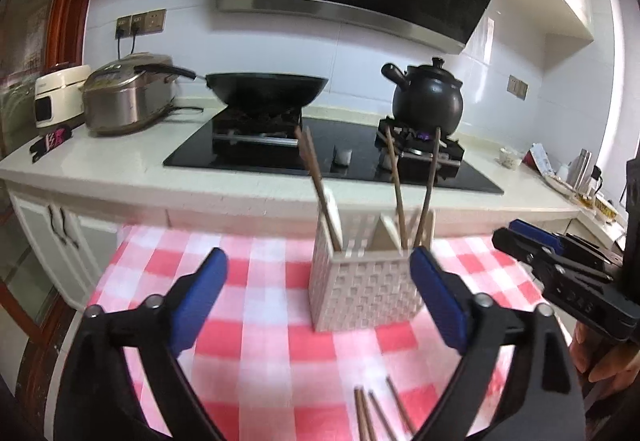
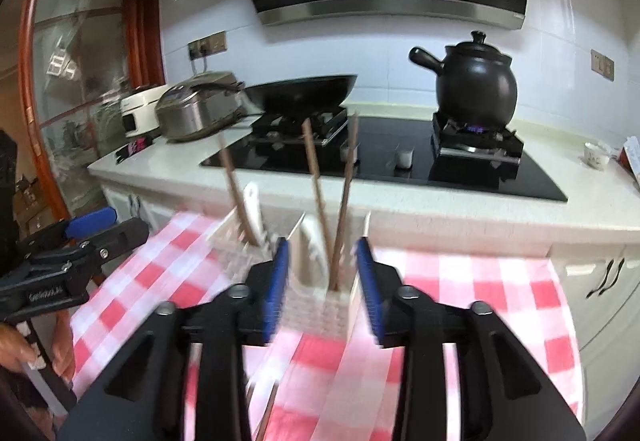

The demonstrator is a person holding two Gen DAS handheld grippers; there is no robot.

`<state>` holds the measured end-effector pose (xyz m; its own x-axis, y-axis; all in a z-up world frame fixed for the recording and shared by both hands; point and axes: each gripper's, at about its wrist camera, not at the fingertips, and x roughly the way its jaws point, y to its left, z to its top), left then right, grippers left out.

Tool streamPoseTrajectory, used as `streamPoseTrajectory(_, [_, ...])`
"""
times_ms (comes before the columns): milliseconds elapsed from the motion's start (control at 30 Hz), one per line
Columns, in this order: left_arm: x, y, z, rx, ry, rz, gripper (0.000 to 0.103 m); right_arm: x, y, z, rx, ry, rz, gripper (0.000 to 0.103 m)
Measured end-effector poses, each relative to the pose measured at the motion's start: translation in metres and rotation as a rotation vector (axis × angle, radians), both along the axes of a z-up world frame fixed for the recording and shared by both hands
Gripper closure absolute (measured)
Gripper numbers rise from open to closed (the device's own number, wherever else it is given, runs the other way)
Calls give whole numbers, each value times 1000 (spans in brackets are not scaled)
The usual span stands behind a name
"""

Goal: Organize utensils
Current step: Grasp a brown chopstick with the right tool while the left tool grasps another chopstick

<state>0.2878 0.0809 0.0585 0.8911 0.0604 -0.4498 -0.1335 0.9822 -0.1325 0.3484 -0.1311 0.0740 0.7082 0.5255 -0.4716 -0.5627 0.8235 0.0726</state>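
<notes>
Holder (image 1: 362,281) stands on the checked tabletop (image 1: 260,353), three chopsticks (image 1: 398,181) upright inside. More chopsticks (image 1: 370,415) lie nearer. Left tongs (image 1: 318,271) gape wide, empty; right tongs (image 2: 322,265), blurred, seemingly part-open, empty.

Wide-open left gripper (image 1: 318,283) faces white utensil holder (image 1: 360,289) holding chopsticks (image 1: 400,185).

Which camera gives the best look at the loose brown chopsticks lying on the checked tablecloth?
The left wrist view: the brown chopsticks lie in plain sight at its bottom edge. The right wrist view shows only a blurred sliver behind its own gripper.
</notes>
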Motion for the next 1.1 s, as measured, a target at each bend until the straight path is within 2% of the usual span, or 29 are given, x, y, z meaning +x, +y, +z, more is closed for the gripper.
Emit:
streamPoseTrajectory(33, [-6, -2, -5, 4, 6, -1, 10, -8, -2, -5, 1, 4, 4, 59])
streamPoseTrajectory(200, [-40, -14, -36, 14, 51, -4, 8, -46, -13, -33, 9, 35, 3, 58])
streamPoseTrajectory(467, [-82, -28, -69, 31, 81, -9, 5, -80, -27, -64, 32, 92, -5, 44])
streamPoseTrajectory(733, [-96, -31, -98, -29, 119, -14, 5, -91, -37, -83, 39, 137, -21, 40])
streamPoseTrajectory(933, [-101, -34, -114, -16, 138, -10, 5, -92, -32, -104, 16, 180, -17, 40])
streamPoseTrajectory(1100, [-102, -35, -123, 2, 177, 1, 5, -88, -16, -125, -52, 232, -11, 41])
